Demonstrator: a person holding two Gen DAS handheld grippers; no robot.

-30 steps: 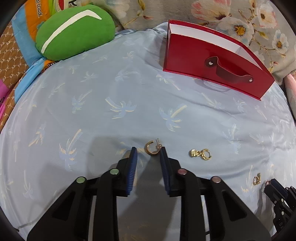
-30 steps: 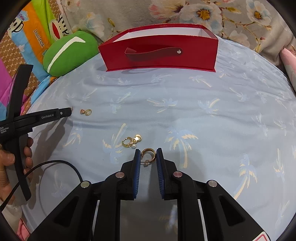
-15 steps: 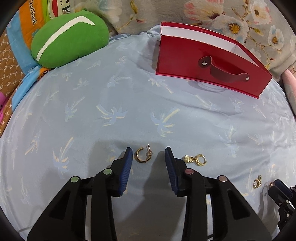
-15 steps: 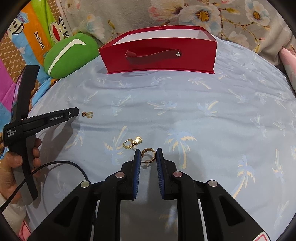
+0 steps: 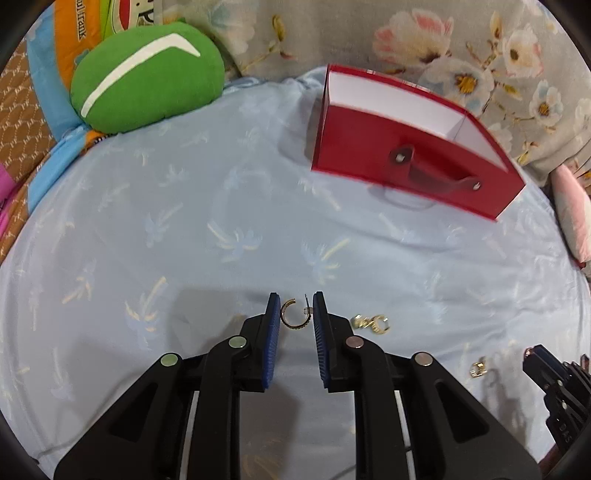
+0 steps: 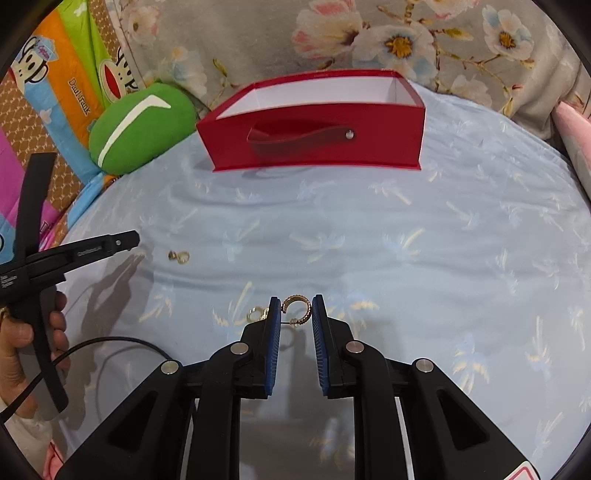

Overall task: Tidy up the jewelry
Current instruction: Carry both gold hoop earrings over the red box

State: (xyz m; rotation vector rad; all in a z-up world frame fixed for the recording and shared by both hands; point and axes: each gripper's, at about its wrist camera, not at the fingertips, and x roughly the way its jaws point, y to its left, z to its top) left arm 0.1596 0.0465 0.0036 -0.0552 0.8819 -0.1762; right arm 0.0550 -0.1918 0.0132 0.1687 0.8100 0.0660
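In the left wrist view my left gripper (image 5: 294,314) is shut on a gold hoop earring (image 5: 291,316), held between the blue pads above the blue palm-print sheet. A gold charm earring (image 5: 371,322) and a small gold piece (image 5: 477,368) lie to its right. In the right wrist view my right gripper (image 6: 294,314) is shut on a ribbed gold hoop earring (image 6: 297,307), raised off the sheet. A charm earring (image 6: 258,314) lies just left of it and another small earring (image 6: 179,256) lies farther left. The red open box (image 6: 314,136) stands at the back.
A green cushion (image 5: 144,74) lies at the back left by colourful printed fabric. Floral bedding (image 6: 369,33) rises behind the box (image 5: 413,162). The left gripper's body and the hand holding it (image 6: 33,325) fill the left edge of the right wrist view, with a black cable.
My left gripper opened wide around the hoop, then closed on it. My right gripper has lifted its hoop and moved toward the box, which looks larger now.
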